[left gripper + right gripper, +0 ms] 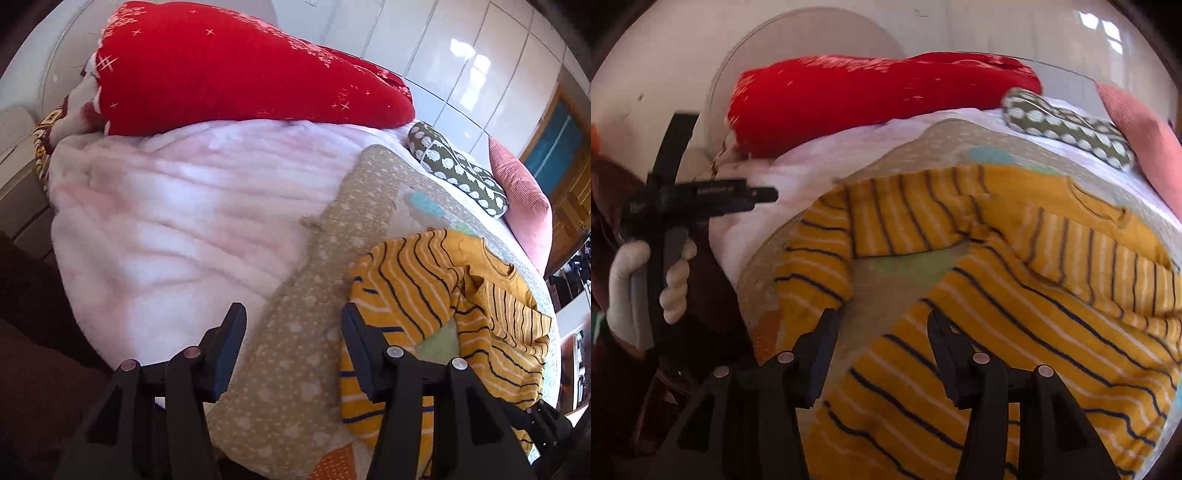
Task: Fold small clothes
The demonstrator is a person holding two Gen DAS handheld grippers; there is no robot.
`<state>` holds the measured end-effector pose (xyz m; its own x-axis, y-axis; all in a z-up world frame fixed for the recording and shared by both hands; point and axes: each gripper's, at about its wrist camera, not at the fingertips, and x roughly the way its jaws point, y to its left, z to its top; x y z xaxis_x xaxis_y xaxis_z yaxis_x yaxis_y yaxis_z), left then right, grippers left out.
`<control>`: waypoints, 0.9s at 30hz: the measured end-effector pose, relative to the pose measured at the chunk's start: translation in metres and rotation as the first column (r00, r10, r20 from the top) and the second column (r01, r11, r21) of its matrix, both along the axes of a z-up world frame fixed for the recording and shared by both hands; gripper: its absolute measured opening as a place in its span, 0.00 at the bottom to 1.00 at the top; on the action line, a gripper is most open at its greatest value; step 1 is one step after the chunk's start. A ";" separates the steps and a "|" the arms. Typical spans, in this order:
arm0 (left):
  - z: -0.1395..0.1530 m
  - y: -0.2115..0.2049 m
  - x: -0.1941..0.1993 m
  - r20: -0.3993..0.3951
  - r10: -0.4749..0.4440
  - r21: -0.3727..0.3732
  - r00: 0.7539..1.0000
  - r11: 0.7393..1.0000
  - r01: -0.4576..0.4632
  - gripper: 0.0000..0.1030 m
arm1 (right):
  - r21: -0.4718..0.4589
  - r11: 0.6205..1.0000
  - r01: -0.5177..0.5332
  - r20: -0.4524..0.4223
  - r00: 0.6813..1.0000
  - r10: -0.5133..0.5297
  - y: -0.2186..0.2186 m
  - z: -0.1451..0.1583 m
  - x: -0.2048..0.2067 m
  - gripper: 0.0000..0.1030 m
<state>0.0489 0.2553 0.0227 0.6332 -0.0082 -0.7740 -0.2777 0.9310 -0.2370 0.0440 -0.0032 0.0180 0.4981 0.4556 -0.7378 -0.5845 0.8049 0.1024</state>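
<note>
A small mustard-yellow garment with navy and white stripes point(443, 295) lies crumpled on a tan dotted bedspread point(295, 362). My left gripper point(293, 325) is open and empty, above the bedspread just left of the garment. In the right wrist view the garment point(1015, 295) fills the foreground. My right gripper point(882, 332) is open and empty, close above the garment's lower part. The left gripper point(764, 194), held in a white-gloved hand, shows at the left of that view.
A folded pale pink fleece blanket point(177, 221) lies left of the bedspread with a red quilt point(240, 70) on top. A green patterned pillow point(458, 170) and a pink cushion point(524, 199) lie at the far right. White wardrobe doors point(461, 55) stand behind.
</note>
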 end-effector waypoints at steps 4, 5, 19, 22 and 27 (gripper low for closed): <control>-0.003 0.017 -0.014 0.010 0.029 -0.006 1.000 1.000 -0.029 0.51 | -0.128 0.983 -0.128 0.093 0.986 0.140 0.074 -0.019 -0.012 0.52; -0.005 0.020 -0.016 0.013 0.036 -0.012 0.999 0.999 -0.035 0.51 | -0.168 0.976 -0.142 0.121 0.979 0.163 0.087 -0.026 -0.013 0.52; 0.003 -0.014 -0.007 0.064 -0.069 -0.130 0.996 0.989 0.077 0.53 | 0.185 0.939 0.289 0.013 0.955 -0.297 -0.082 0.092 0.097 0.02; 0.001 -0.042 0.004 0.053 -0.129 -0.145 0.990 0.980 0.136 0.55 | 0.217 0.819 0.532 -0.049 0.844 -0.535 -0.188 0.089 0.112 0.03; -0.014 -0.099 0.018 0.002 -0.250 -0.173 0.968 0.953 0.247 0.57 | -0.021 0.606 0.795 -0.056 0.605 -0.795 -0.307 0.039 0.117 0.04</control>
<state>0.0673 0.1564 0.0085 0.5792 -0.2964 -0.7594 -0.0485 0.9174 -0.3950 0.1607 -0.3101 0.0571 0.6258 -0.0959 -0.7741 0.2916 0.9492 0.1181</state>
